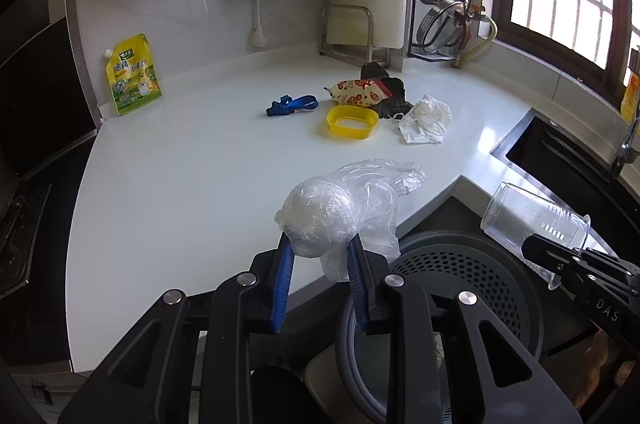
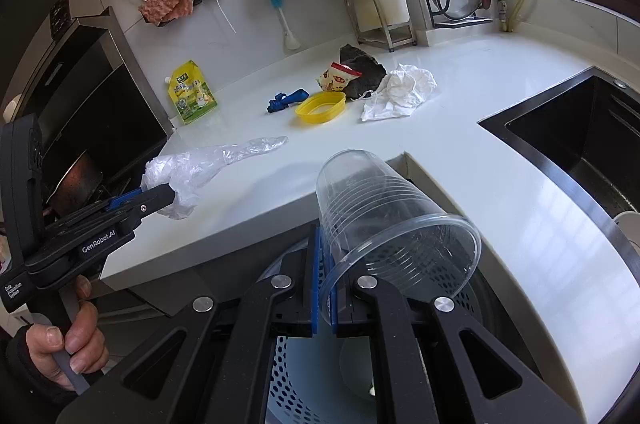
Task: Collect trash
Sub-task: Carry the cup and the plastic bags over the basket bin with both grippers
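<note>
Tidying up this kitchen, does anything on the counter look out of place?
Yes: litter sits mid-counter: a crumpled white tissue, a snack wrapper on something dark, a yellow lid ring and a blue strap.

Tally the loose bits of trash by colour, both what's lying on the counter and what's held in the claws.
Clear: 2, plastic bag and cup
Yellow: 2, ring lid and snack packet
Blue: 1, strap
White: 1, crumpled tissue
Black: 1, wrapper
Total: 7

left gripper (image 1: 320, 256): black, blue pads | silver screws | "GenRobot.AI" marking | dark sleeve (image 2: 24, 364)
</note>
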### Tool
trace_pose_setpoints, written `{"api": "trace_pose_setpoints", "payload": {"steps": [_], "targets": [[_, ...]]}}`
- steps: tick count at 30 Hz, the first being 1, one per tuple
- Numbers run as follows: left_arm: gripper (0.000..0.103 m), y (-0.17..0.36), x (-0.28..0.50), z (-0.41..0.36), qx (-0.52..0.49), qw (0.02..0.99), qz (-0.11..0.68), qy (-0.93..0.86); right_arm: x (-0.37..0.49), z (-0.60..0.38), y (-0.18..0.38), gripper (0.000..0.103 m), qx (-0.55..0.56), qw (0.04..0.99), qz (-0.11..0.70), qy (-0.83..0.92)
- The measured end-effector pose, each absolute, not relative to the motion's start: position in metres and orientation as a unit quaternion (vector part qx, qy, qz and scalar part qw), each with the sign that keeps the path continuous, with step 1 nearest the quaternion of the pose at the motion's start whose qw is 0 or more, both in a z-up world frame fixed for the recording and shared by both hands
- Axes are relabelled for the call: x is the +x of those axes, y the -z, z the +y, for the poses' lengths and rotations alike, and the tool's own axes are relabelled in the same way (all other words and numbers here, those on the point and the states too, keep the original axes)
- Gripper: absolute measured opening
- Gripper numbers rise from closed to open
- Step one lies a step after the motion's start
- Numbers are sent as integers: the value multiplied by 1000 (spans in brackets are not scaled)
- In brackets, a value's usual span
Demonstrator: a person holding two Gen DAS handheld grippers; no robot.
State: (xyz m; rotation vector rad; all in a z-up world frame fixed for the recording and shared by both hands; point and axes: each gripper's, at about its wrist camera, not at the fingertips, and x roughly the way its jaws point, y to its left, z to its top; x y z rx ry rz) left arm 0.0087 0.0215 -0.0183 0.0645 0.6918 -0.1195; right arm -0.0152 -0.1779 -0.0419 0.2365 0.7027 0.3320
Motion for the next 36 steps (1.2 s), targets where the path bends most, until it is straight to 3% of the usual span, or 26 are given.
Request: {"api": "trace_pose_setpoints", "payload": {"steps": [36], "targets": [[26, 92, -39, -15, 62, 907, 400, 116, -83, -171, 100, 4, 103, 915, 381, -83]]}}
